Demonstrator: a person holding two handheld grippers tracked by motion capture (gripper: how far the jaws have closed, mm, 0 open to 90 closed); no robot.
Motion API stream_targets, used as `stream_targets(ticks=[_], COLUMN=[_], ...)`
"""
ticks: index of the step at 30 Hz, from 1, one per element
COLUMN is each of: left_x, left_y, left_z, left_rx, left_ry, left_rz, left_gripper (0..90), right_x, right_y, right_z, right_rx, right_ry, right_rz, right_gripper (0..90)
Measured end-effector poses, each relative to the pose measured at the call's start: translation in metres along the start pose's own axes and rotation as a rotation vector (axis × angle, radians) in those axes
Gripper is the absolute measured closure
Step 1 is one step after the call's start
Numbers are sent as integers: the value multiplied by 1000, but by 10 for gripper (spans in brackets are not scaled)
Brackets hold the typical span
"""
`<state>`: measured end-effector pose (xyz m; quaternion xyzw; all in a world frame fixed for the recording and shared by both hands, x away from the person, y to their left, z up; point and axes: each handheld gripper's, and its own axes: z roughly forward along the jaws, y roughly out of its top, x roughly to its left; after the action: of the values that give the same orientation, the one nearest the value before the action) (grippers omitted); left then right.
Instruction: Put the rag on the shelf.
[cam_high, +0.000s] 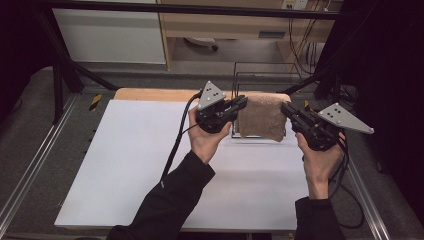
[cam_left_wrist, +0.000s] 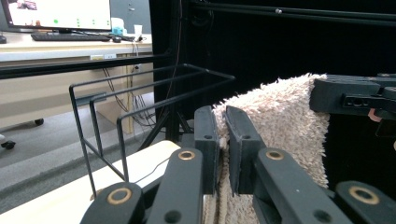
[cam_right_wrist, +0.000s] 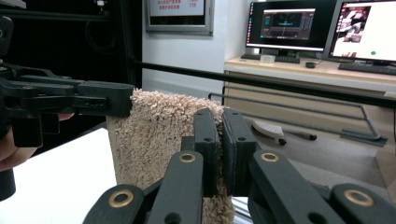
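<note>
A tan fluffy towel (cam_high: 260, 117) hangs spread between my two grippers at the far edge of the white table (cam_high: 140, 165). My left gripper (cam_high: 241, 102) is shut on the towel's upper left corner. In the left gripper view its jaws (cam_left_wrist: 222, 126) pinch the towel (cam_left_wrist: 280, 121) edge. My right gripper (cam_high: 286, 107) is shut on the upper right corner, and its own view shows the gripper (cam_right_wrist: 220, 126) clamped on the towel (cam_right_wrist: 154, 126). A black wire rack (cam_high: 260, 67) stands just behind the towel; its bars (cam_left_wrist: 140, 88) rise beyond the left jaws.
The table has a wooden strip (cam_high: 150, 94) along its far edge. Metal rails (cam_high: 30, 165) run along both sides. Beyond are desks with monitors (cam_right_wrist: 289, 23), cables and a black frame bar (cam_right_wrist: 280, 84). The right gripper (cam_left_wrist: 350, 95) appears in the left gripper view.
</note>
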<state>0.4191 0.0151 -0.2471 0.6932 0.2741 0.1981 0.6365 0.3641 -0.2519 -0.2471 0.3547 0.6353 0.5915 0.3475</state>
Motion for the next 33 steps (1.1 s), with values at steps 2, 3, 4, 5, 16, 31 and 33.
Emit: stream_targets(ticks=[2, 3, 4, 5, 16, 31, 33], left_x=[1, 1, 1, 2, 7, 11, 11], left_y=[4, 5, 7, 8, 26, 54, 57], left_z=[2, 2, 4, 5, 18, 33, 35], left_rx=[-8, -9, -14, -17, -34, -66, -65], left_ry=[3, 4, 6, 6, 18, 30, 35], left_rz=[2, 4, 1, 0, 5, 0, 8], left_gripper=[834, 833, 833, 833, 833, 834, 834], right_x=[-1, -2, -2, -3, -13, -27, -29], right_y=[4, 5, 6, 8, 24, 50, 53], right_z=[2, 2, 3, 3, 12, 23, 24], right_rx=[-6, -9, -12, -15, -35, -62, -66], right_ry=[-5, -9, -10, -14, -40, -72, -76], right_rz=[0, -4, -2, -4, -7, -15, -16], right_gripper=[858, 858, 858, 858, 859, 859, 859])
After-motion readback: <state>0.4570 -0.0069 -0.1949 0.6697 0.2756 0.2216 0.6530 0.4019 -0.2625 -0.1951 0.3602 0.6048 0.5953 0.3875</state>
